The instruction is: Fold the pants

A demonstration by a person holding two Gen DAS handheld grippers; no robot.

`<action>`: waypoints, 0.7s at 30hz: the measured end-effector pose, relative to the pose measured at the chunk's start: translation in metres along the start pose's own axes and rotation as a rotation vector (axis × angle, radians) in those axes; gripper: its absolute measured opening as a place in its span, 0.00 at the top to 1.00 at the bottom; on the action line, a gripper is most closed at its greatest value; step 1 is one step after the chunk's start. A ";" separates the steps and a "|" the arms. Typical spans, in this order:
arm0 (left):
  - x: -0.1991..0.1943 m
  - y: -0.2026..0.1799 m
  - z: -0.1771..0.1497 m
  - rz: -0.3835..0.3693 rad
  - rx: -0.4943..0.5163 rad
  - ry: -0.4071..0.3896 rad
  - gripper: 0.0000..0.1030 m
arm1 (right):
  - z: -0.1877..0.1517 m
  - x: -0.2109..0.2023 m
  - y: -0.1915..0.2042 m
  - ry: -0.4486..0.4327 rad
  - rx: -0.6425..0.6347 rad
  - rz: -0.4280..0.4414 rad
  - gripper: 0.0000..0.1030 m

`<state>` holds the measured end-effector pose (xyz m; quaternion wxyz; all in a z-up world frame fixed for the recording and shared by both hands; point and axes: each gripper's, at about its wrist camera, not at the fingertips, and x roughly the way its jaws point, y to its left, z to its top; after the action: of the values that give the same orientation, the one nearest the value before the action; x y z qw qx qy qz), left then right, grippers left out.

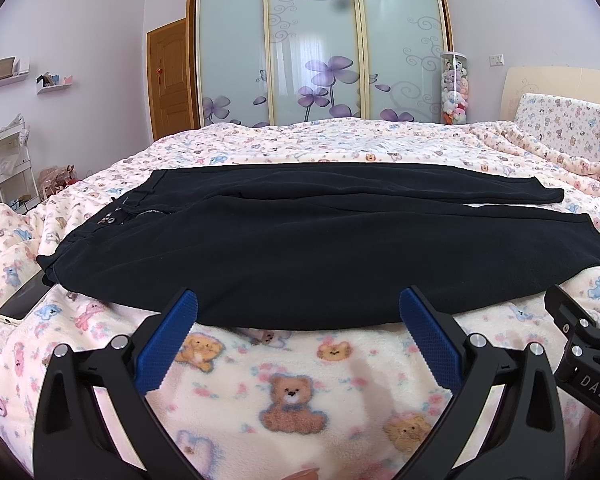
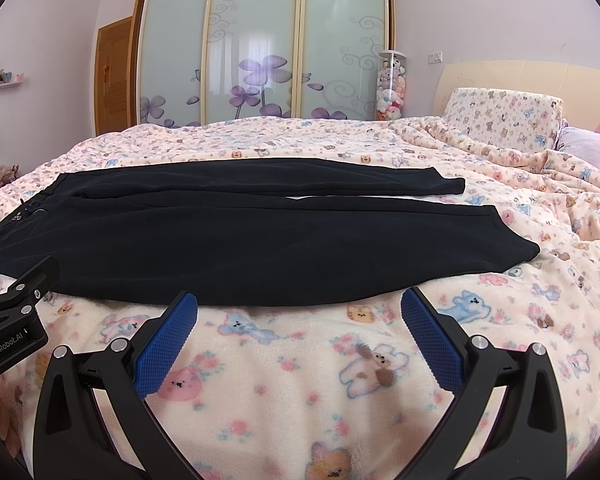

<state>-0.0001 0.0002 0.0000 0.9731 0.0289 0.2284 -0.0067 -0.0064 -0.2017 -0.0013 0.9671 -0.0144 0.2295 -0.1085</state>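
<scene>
Black pants (image 1: 300, 248) lie flat on the bed, waistband to the left, both legs running to the right, the far leg apart from the near one; they also show in the right wrist view (image 2: 260, 240). My left gripper (image 1: 298, 304) is open and empty, its fingertips just above the near edge of the pants. My right gripper (image 2: 299, 304) is open and empty, at the near edge of the near leg. The right gripper's body shows in the left wrist view (image 1: 580, 332), the left gripper's body in the right wrist view (image 2: 16, 304).
A phone (image 1: 24, 300) lies on the teddy-bear blanket (image 1: 292, 380) beside the waistband. A pillow (image 2: 504, 116) and headboard stand at the right. A sliding-door wardrobe (image 1: 316, 48) and a white rack (image 1: 8, 160) stand beyond the bed.
</scene>
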 end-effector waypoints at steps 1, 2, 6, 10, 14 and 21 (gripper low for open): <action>0.000 0.000 0.000 0.000 0.000 0.000 0.02 | 0.000 0.000 0.000 0.000 0.000 0.000 0.01; 0.000 0.000 0.000 0.000 0.000 0.000 0.02 | 0.000 0.000 0.000 0.000 0.000 0.000 0.01; 0.000 0.000 0.000 0.000 0.000 0.001 0.02 | -0.001 0.000 0.000 0.000 0.000 0.000 0.01; 0.000 0.000 0.000 0.000 0.000 0.001 0.02 | -0.001 0.001 0.001 0.001 0.000 0.000 0.01; 0.000 0.000 0.000 0.000 -0.001 0.001 0.02 | -0.002 0.001 0.001 0.001 -0.001 0.000 0.01; 0.000 0.000 0.000 0.000 -0.001 0.002 0.02 | -0.002 0.001 0.001 0.002 -0.001 -0.001 0.01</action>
<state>0.0001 0.0003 0.0000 0.9729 0.0285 0.2292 -0.0067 -0.0064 -0.2004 -0.0037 0.9669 -0.0150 0.2303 -0.1089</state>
